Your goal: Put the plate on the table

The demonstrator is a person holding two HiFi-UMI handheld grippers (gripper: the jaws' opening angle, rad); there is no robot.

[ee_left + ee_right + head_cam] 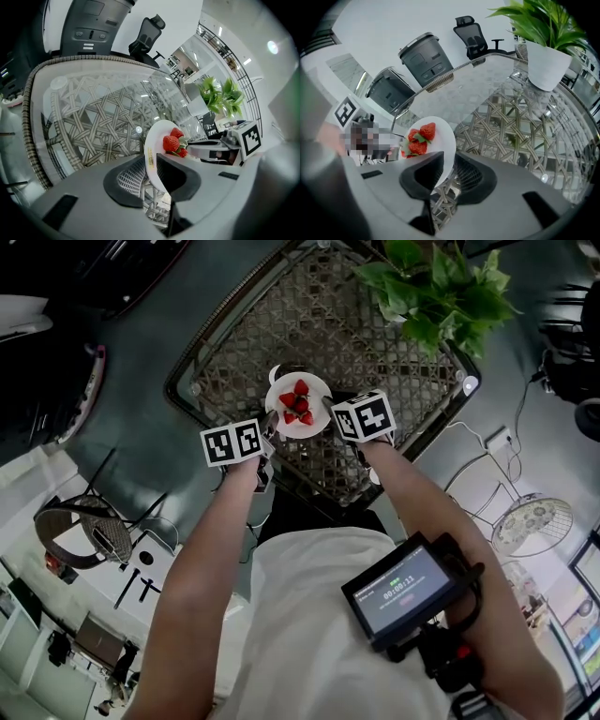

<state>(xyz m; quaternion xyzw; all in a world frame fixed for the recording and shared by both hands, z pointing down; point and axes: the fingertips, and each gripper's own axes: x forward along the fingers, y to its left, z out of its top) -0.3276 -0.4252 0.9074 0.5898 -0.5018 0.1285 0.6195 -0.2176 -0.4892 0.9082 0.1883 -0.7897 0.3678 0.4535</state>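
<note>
A white plate (314, 424) carrying several red strawberries (298, 402) hangs over the near part of a glass-topped wicker table (394, 343). My left gripper (270, 434) is shut on the plate's left rim and my right gripper (330, 414) is shut on its right rim. In the left gripper view the plate (154, 145) stands edge-on between the jaws, with the strawberries (172, 143) beyond. In the right gripper view the plate (440, 140) is pinched at its edge, the strawberries (419, 139) on it. I cannot tell whether the plate touches the glass.
A potted green plant (436, 287) in a white pot (546, 65) stands at the table's far right corner. Grey bins (426, 58) and a black office chair (476, 35) stand past the table. A small device with a screen (408, 592) hangs at the person's chest.
</note>
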